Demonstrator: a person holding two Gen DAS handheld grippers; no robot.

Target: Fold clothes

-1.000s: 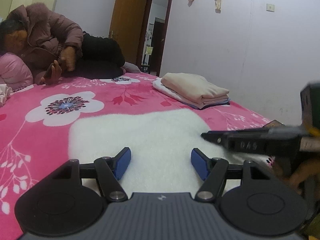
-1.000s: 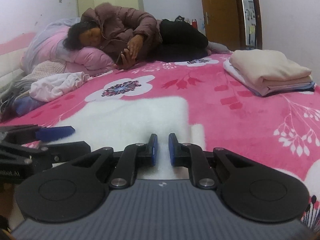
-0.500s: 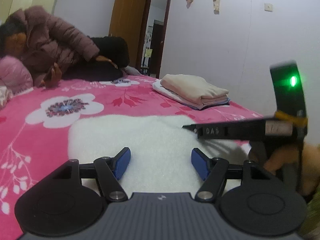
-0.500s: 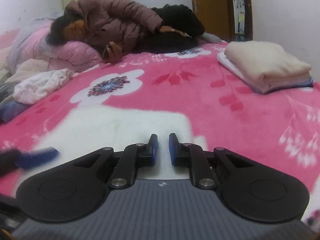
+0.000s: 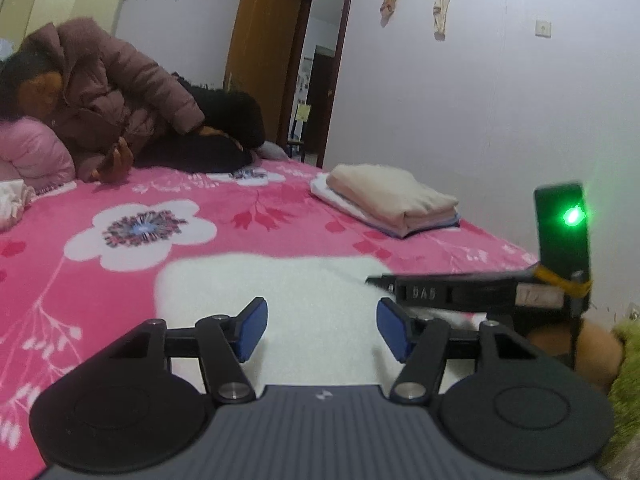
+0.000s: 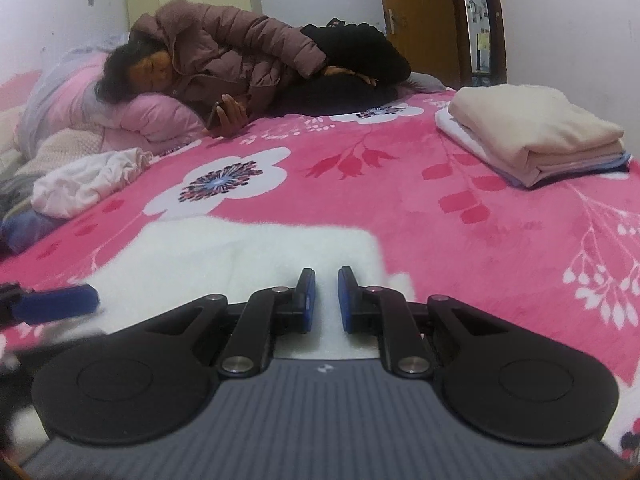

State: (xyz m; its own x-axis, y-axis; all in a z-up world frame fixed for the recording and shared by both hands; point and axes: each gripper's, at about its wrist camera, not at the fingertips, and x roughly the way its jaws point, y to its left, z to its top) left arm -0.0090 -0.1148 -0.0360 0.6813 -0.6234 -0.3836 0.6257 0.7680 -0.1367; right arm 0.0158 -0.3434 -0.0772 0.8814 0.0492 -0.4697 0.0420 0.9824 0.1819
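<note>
The near edge of the white fleece garment (image 5: 280, 300) is hidden behind both gripper bodies, so where it ends on this side cannot be made out, and whether it is a top or something else is hard to say. It lies flat on the pink floral blanket (image 5: 120, 280), straight ahead of and under both claws, its long axis running across from the left claw towards the right one.

The left gripper (image 5: 318, 330) has its blue pads well apart, though they have just been drawing closer. Fleece lies under the gap, but the pads do not press on it. In the right wrist view only one blue pad of it pokes in at the left edge.

The right gripper (image 6: 326, 300) has its pads nearly together with a narrow slit between them, over the right-hand part of the fleece. Whether any cloth is pinched there cannot be told. From the left it shows edge-on, partly blurred, with a green light (image 5: 573, 216) on its back.

Beyond the right claw, further right, sits a stack of folded clothes (image 6: 532, 136). Far ahead a person in a brown padded coat (image 6: 224, 52) lies on the bed.
</note>
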